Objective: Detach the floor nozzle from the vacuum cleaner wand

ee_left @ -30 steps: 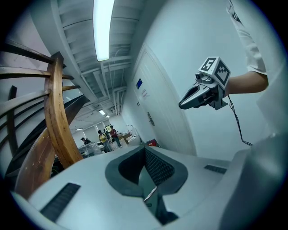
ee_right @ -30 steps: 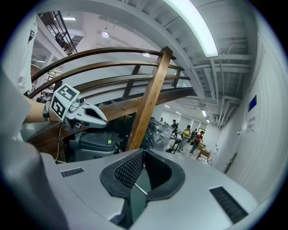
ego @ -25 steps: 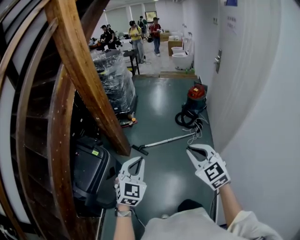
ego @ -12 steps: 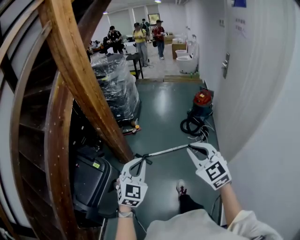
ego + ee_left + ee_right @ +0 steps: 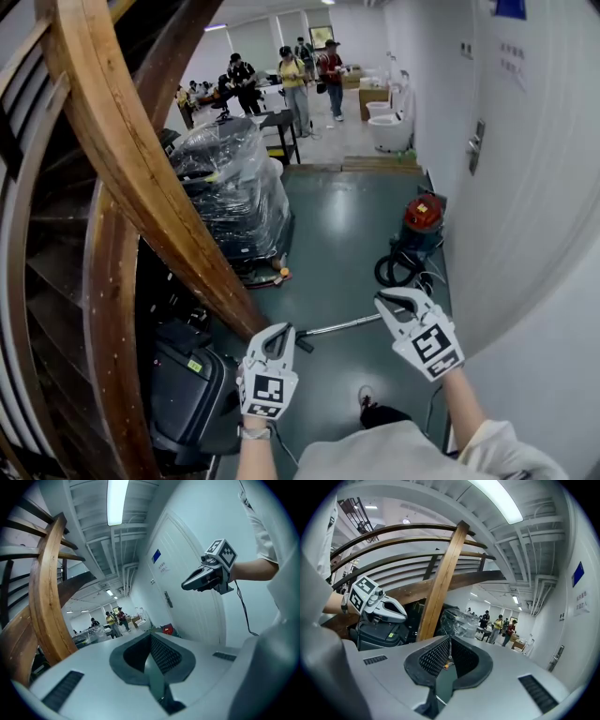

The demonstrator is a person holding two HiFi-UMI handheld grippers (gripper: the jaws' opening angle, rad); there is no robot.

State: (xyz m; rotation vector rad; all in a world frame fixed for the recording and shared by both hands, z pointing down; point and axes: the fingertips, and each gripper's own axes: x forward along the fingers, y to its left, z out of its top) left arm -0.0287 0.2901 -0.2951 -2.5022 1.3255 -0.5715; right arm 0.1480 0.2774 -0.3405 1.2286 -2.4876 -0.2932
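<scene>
L gripper: jaws closed, empty. R gripper: jaws closed, empty. Floor nozzle: on floor betw. grippers, at end of wand. Red vac: beyond, by wall

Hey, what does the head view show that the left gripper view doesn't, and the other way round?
Only the head view shows the vacuum wand lying on the floor, the floor nozzle at its near end, and the black case. Only the left gripper view shows the long ceiling lamp. Both show the wooden stair beam, the right gripper, the red vacuum cleaner and the people far down the room.
</scene>
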